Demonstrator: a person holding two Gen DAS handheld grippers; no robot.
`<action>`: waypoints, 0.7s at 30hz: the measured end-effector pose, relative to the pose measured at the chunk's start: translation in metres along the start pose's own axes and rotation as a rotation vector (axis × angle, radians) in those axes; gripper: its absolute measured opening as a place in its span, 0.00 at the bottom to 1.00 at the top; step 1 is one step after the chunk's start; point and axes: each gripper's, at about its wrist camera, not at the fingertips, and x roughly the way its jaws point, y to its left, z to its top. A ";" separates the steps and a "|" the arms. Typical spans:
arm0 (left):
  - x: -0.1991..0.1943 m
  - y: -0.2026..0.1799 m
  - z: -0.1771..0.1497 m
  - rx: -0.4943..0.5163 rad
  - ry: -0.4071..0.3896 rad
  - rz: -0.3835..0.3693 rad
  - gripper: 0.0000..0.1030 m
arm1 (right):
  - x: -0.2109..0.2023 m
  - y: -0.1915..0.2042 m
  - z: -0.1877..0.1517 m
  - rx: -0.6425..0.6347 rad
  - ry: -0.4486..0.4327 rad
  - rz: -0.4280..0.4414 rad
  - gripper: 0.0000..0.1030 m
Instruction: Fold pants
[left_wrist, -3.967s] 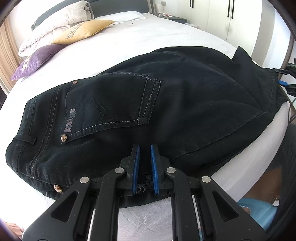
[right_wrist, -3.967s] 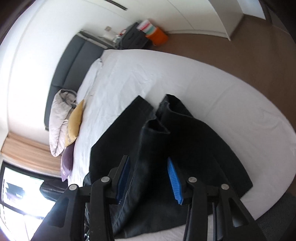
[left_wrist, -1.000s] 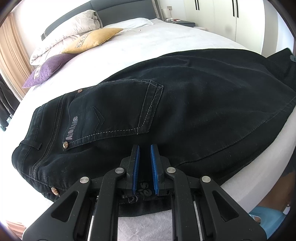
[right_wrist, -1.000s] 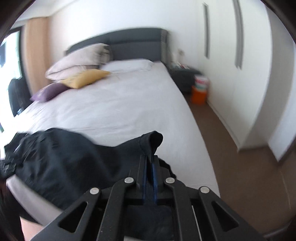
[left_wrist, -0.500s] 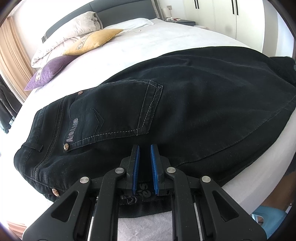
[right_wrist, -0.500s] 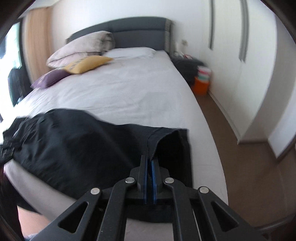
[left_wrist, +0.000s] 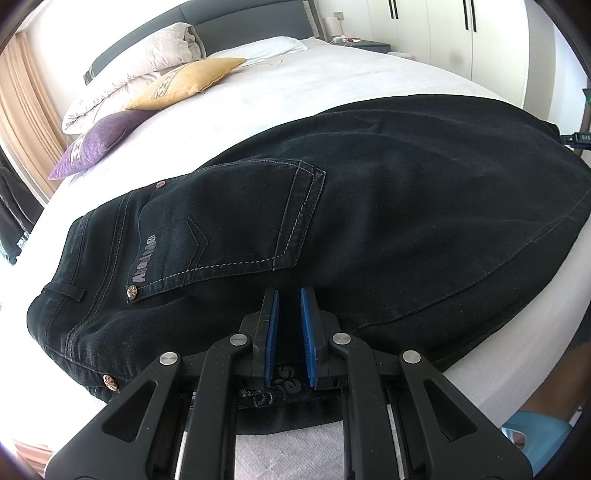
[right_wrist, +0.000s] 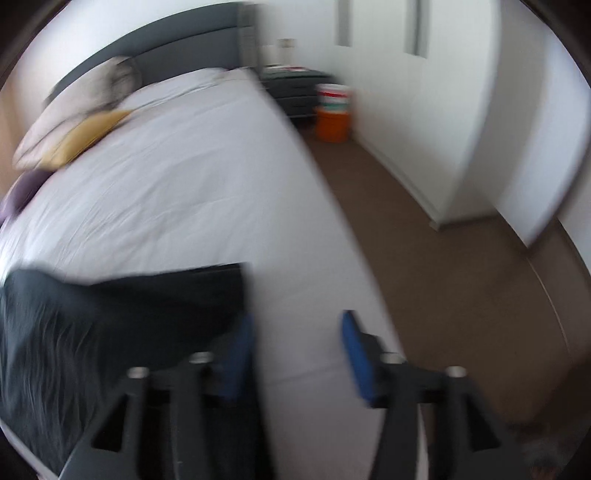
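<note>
The bed (left_wrist: 369, 74) carries the black pants (left_wrist: 406, 206), which lie with their long axis along its near edge, waistband to the left. The left gripper (left_wrist: 289, 332) is nearly closed and pinches the near edge of the pants. The right gripper (right_wrist: 297, 354) has just been opening; nothing is between its jaws, and the leg end (right_wrist: 166, 295) lies just to their left. No container holds anything relevant.

One pants (left_wrist: 369, 206), two claws, three pillows
</note>
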 end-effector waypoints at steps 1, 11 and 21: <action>0.000 0.000 -0.001 -0.001 -0.003 -0.001 0.11 | -0.005 -0.007 0.000 0.037 -0.003 -0.028 0.62; -0.003 0.000 -0.006 0.001 -0.007 0.012 0.11 | -0.056 0.051 0.018 0.040 0.011 0.516 0.61; -0.003 -0.002 -0.001 0.004 -0.007 0.011 0.11 | 0.050 0.031 0.035 0.231 0.151 0.372 0.08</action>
